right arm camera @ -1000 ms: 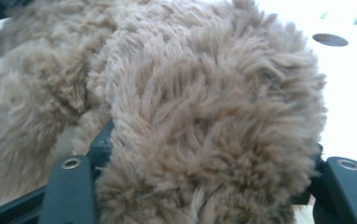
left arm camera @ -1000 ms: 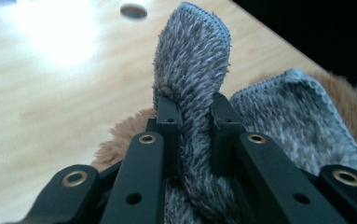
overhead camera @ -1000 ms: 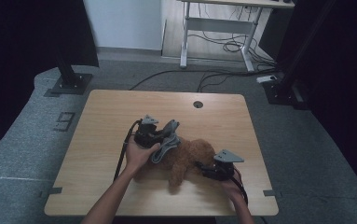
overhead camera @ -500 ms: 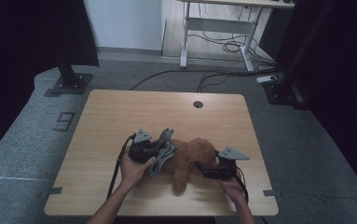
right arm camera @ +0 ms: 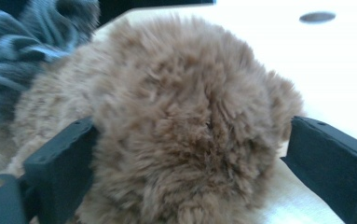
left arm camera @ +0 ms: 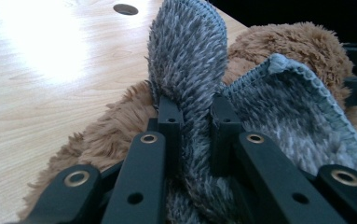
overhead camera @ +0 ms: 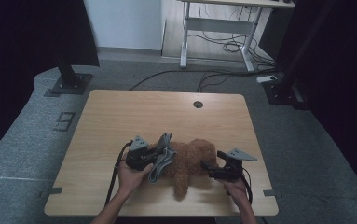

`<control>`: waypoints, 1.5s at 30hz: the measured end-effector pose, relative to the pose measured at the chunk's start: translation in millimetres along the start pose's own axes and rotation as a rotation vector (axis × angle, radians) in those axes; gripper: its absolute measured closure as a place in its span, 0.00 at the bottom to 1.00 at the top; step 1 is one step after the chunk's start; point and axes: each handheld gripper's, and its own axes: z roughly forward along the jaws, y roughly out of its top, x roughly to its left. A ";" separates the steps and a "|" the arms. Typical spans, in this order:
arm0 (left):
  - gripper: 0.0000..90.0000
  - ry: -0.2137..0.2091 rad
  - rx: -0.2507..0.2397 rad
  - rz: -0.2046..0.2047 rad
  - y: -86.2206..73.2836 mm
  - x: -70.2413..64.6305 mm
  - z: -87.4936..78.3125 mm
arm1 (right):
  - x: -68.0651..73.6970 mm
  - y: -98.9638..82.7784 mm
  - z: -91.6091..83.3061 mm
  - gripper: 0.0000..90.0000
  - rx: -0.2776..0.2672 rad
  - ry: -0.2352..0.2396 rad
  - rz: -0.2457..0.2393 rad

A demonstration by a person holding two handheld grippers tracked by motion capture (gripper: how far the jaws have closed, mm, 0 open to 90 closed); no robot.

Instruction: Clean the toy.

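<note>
A brown plush dog (overhead camera: 192, 158) lies on the wooden table (overhead camera: 167, 112), near the front edge. My left gripper (overhead camera: 156, 156) is shut on a grey fluffy cloth (overhead camera: 164, 154) that drapes over the plush's left end. In the left gripper view the cloth (left arm camera: 190, 70) stands up between the pinching jaws of the left gripper (left arm camera: 192, 112), with brown fur (left arm camera: 297, 42) behind it. My right gripper (overhead camera: 207, 169) sits at the plush's right end. Its jaws have just been opening and now stand wide on either side of the furry head (right arm camera: 185, 107). The right gripper (right arm camera: 192, 140) does not squeeze it.
A round cable hole (overhead camera: 198, 104) sits at the table's far middle. Beyond the table are a desk frame (overhead camera: 218, 28) with loose cables on the floor and a black stand base (overhead camera: 69, 84) at the far left.
My left gripper has come toward the front edge and lower, bringing the grey cloth down onto the plush. The right hand has stayed at the plush's right end.
</note>
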 end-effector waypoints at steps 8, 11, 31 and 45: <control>0.87 0.015 -0.014 0.010 -6.8 -0.1 -5.0 | 6.8 -9.7 14.8 0.33 0.057 0.015 -0.027; 0.87 0.026 -0.012 -0.002 -4.2 6.0 -2.7 | 9.7 -11.2 19.0 0.39 0.033 -0.011 -0.041; 0.87 0.124 0.055 -0.137 -38.4 63.5 -31.2 | 7.4 -12.3 23.1 0.44 0.000 -0.023 -0.059; 0.87 0.128 -0.011 -0.094 -1.1 57.0 -41.2 | 7.8 -13.4 23.2 0.45 -0.001 -0.030 -0.071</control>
